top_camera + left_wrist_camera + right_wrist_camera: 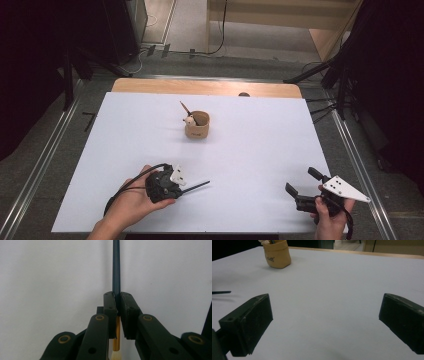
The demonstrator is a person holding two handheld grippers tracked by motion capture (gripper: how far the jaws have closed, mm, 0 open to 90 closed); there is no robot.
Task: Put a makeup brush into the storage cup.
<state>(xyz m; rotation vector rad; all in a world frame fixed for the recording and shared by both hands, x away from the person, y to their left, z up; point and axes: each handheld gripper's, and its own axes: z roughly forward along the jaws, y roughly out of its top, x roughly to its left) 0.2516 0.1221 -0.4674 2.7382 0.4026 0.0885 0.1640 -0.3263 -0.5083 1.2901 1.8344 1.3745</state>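
My left gripper [181, 189] lies low over the near left of the white sheet, shut on a dark slim pencil [197, 186] that points right and away. In the left gripper view the pads [110, 302] clamp the dark shaft [116, 265], with its gold ferrule and pale eraser behind the jaws. A tan cup [197, 126] stands mid-table and holds a brown pencil and a small pale figure. My right gripper [301, 180] hovers at the near right, open, with nothing between its jaws [325, 315]. From there the cup [277, 255] sits far left, and the pencil's tip [221, 292] shows at the left edge.
A white sheet [250, 150] covers the wooden table, whose bare strip [205, 87] runs along the far edge. Metal rails flank the table on the floor. Dark stands and cables rise at the back left and right.
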